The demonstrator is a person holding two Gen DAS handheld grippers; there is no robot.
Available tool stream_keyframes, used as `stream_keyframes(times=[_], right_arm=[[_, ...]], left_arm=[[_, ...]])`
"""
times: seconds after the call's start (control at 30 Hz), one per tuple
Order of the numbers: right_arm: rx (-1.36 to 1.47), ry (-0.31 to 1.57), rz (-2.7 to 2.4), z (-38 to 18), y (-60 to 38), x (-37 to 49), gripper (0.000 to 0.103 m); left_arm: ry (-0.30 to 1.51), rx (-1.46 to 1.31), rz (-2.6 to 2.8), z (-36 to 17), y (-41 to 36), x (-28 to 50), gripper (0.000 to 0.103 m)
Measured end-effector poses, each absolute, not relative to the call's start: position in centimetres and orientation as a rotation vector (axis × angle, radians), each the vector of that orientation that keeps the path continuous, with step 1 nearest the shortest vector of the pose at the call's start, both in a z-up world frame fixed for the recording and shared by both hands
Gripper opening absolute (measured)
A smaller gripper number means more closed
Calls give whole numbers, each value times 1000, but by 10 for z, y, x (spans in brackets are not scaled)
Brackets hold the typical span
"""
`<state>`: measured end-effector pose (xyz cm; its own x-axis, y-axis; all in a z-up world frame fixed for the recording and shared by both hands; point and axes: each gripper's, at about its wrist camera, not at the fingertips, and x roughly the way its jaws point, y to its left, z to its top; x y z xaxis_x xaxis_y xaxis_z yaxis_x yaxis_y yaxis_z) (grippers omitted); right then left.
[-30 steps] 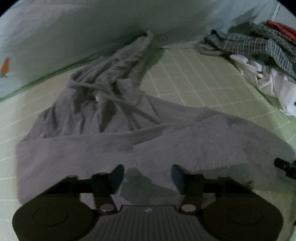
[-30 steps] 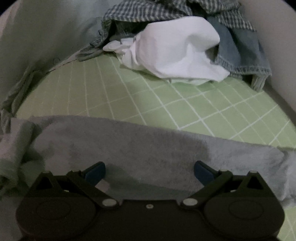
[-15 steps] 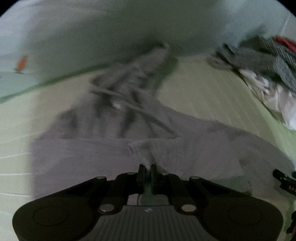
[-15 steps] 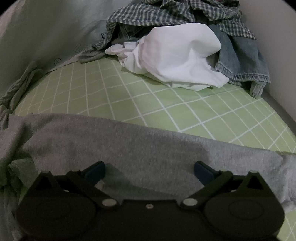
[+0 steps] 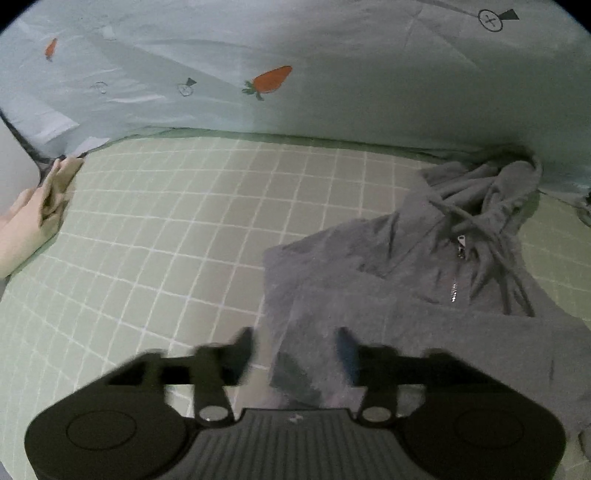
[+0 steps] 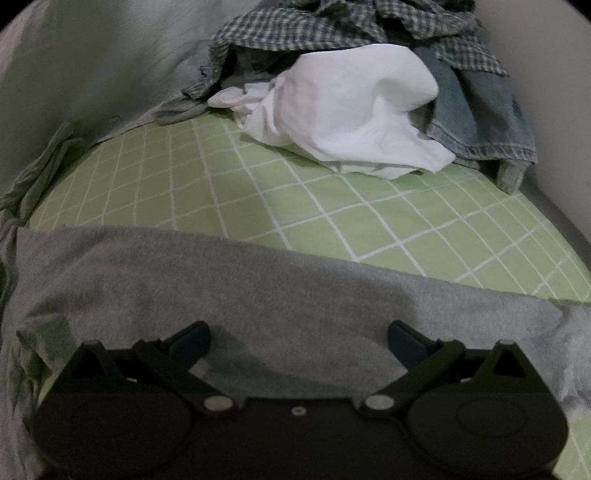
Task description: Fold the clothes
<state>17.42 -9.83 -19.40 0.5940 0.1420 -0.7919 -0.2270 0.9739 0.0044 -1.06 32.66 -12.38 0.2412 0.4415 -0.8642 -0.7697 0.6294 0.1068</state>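
Right now my left gripper [image 5: 295, 347] has its fingers spread apart and holding nothing, poised over the left edge of the grey hoodie [image 5: 424, 295]. That hoodie is soft fleecy knit, lying flat on the bed sheet [image 5: 184, 229], its hood bunched up against the quilt, with limp drawcords [image 5: 506, 273] trailing across the chest and a metal zipper [image 5: 456, 273] glinting down the front. Its lower part is folded up into a thick band. The sheet is pale green cotton with a white grid. Behind it rises a light blue quilt [image 5: 258, 44] printed with carrots. My right gripper [image 6: 298, 341] also has its fingers wide apart, empty, above the hoodie's folded band [image 6: 221, 288]. Well beyond sits a crumpled heap: white garment [image 6: 351, 110], checked shirt [image 6: 295, 33], faded denim [image 6: 480, 118].
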Motion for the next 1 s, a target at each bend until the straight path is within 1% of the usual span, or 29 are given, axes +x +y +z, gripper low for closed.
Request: stream_keyframes(times=[0.03, 0.1, 0.2, 0.4, 0.53, 0.7, 0.77, 0.87, 1.0], right_arm=[[-95, 908, 206, -194, -101, 173, 103], [-78, 898, 189, -193, -110, 169, 103], [-48, 888, 141, -194, -134, 164, 103], [30, 855, -17, -195, -196, 163, 103], [55, 814, -111, -195, -231, 166, 103], [-75, 775, -189, -197, -257, 172, 103], [-46, 767, -198, -198, -270, 174, 103], [84, 770, -220, -201, -290, 176, 103], [87, 744, -267, -203, -285, 175, 103]], left_arm=[[1024, -365, 853, -123, 323, -10, 74], [1019, -355, 831, -122, 313, -10, 74], [1012, -343, 791, -119, 298, -10, 78], [1005, -294, 722, -114, 266, -9, 78], [996, -259, 691, -107, 245, -9, 82], [1002, -270, 665, -106, 232, -8, 82], [1002, -256, 663, -105, 226, -7, 82], [996, -241, 663, -100, 221, -7, 82], [993, -239, 665, -98, 219, -9, 82]])
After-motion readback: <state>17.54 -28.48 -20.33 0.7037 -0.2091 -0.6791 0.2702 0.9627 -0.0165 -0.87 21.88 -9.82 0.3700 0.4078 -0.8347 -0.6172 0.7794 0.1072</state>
